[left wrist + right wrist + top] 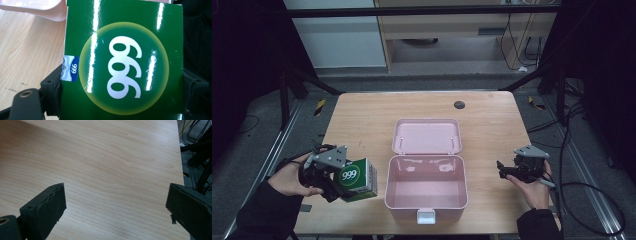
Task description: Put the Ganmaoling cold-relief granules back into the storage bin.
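Left tongs: our left tongs (343, 184) grip a green carton (357, 179) marked "999", one jaw pressed to each side of it, as the left gripper view shows.
Right tongs: our right tongs (503, 169) hold nothing; the jaws stand wide apart over bare wood on the right of the counter (492, 120).
Carton: we hold it just beside the left wall of the pink box (426, 186), near the counter's front left; we cannot tell whether it rests on the wood or is lifted.
Box: open, lid (427, 135) laid back flat behind it, nothing inside.
Progress: we judge the pick-up done; if the carton belongs in the box, carrying it over the rim and letting go is left.
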`<state>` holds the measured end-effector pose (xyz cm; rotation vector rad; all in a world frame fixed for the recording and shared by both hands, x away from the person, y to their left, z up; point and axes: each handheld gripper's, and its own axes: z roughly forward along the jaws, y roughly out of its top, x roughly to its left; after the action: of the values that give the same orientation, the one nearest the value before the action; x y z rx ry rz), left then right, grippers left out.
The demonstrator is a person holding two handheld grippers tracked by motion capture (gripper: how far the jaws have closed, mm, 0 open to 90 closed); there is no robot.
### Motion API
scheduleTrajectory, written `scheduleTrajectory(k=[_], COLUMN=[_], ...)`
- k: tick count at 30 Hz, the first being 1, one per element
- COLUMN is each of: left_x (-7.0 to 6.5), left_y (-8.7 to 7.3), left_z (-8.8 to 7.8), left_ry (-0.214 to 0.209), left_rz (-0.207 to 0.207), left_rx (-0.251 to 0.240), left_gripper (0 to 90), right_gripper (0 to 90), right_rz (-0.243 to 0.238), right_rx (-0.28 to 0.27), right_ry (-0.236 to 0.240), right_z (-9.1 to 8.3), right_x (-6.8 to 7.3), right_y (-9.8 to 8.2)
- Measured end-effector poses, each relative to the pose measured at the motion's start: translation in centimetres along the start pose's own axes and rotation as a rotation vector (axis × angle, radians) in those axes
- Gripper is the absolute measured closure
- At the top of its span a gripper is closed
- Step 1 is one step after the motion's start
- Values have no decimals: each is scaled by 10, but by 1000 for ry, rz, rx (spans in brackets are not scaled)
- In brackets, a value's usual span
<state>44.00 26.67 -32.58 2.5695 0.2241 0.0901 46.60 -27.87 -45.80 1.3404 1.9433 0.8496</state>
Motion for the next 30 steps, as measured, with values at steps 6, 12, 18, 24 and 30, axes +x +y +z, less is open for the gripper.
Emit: scheduleTrajectory(k=[6, 12, 18, 24, 30], left_x=[1, 2, 2, 0, 0], left_y=[8, 17, 29, 45, 61], left_z=[-7, -9, -11, -10, -6], left_ry=[13, 13, 25, 27, 23], left_rz=[10, 32, 43, 69, 87], left_rx=[-34, -60, -72, -93, -112], left_gripper=[148, 148, 148, 148, 148], right_gripper=[32, 32, 32, 32, 32], right_rz=[1, -1, -1, 1, 0], right_rx=[-4, -4, -5, -6, -8], right_ry=[-1, -1, 0, 2, 3], right_z=[0, 0, 0, 0, 0], right_x=[-1, -1, -1, -1, -2], right_y=[0, 0, 0, 0, -1])
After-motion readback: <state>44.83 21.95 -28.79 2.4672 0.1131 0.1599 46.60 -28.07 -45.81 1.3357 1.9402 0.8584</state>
